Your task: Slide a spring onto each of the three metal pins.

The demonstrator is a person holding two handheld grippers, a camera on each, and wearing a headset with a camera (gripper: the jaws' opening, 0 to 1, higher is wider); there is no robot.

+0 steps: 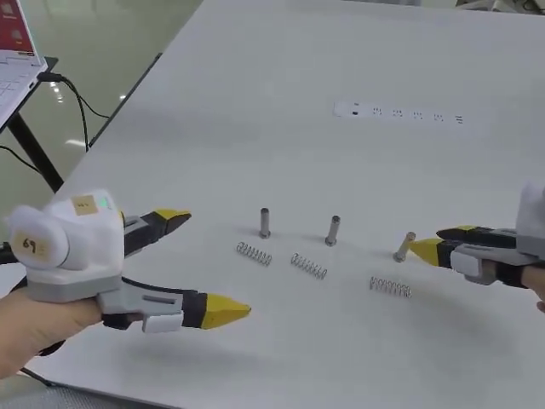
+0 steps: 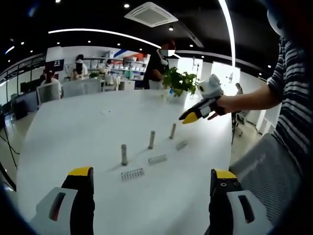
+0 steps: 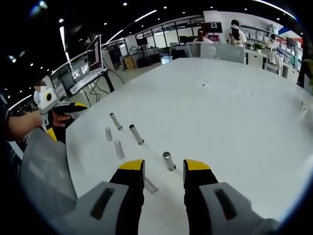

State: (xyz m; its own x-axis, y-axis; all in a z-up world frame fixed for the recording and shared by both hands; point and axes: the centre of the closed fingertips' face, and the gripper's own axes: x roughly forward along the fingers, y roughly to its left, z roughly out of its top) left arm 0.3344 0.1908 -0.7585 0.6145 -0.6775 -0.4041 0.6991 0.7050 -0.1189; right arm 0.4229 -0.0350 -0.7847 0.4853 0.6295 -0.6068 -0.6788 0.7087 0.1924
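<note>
White workbench (image 1: 341,68) carries three upright pins (image 1: 332,230) with three springs (image 1: 308,266) lying loose just before them, the left gripper (image 1: 203,264) spread wide and empty, the right gripper (image 1: 438,241), cut off at the head view's edge, narrowly parted and empty near the rightmost pin (image 1: 404,247), its jaw half hiding the nearest spring (image 3: 150,185).

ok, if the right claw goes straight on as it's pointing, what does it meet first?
Probably the nearest metal pin, just ahead of the right claw, in line with its open jaws.
</note>
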